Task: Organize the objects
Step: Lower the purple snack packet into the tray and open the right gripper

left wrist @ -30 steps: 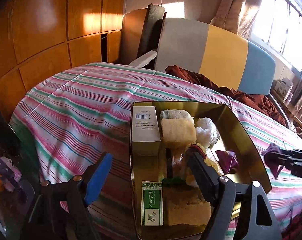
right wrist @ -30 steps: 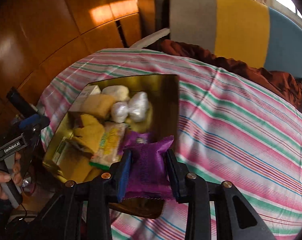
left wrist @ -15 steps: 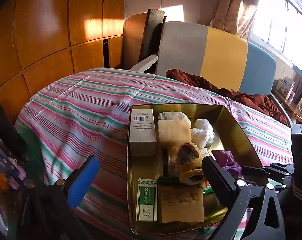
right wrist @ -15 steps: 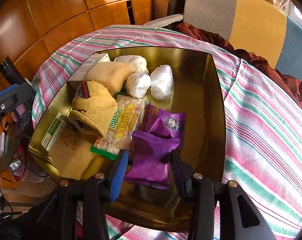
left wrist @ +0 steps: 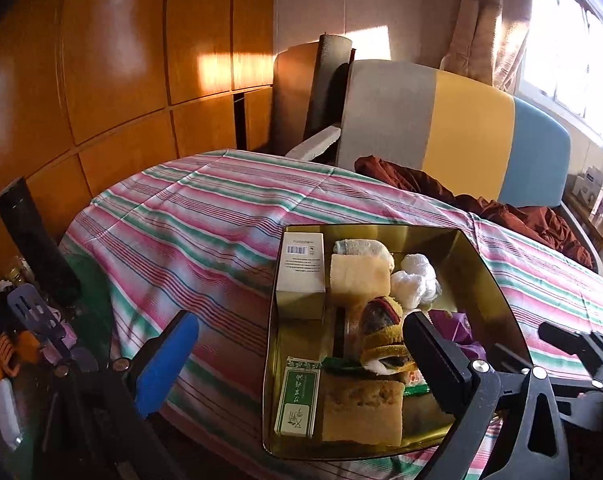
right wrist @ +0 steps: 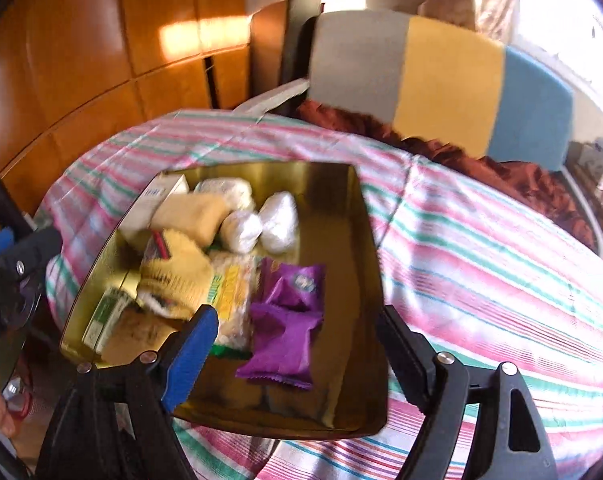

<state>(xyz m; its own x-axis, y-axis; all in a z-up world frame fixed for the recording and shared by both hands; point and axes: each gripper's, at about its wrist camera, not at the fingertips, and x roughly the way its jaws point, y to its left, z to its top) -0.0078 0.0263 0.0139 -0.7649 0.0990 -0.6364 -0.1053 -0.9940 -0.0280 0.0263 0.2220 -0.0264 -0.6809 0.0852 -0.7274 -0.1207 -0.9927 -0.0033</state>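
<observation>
A gold metal tin (left wrist: 481, 264) (right wrist: 361, 248) sits on the striped table and holds several items. A purple snack packet (right wrist: 281, 344) lies in its near right part, beside a second purple packet (right wrist: 301, 284). My right gripper (right wrist: 297, 344) is open and empty, raised just above the tin's near edge. My left gripper (left wrist: 301, 356) is open and empty at the tin's left near corner. The tin also holds a white box (left wrist: 301, 264), a green box (left wrist: 299, 396), yellow cloths (left wrist: 359, 276) and white wrapped balls (left wrist: 415, 280).
A striped cloth (left wrist: 201, 208) covers the table. A grey, yellow and blue chair back (left wrist: 453, 120) with dark red fabric (left wrist: 421, 184) stands behind it. Clutter (left wrist: 17, 340) lies on the floor at the left. Wooden wall panels (left wrist: 121, 80) stand at the back left.
My right gripper has opened and let go of the purple packet, which now lies in the tin, and has drawn back. My left gripper has pulled back a little.
</observation>
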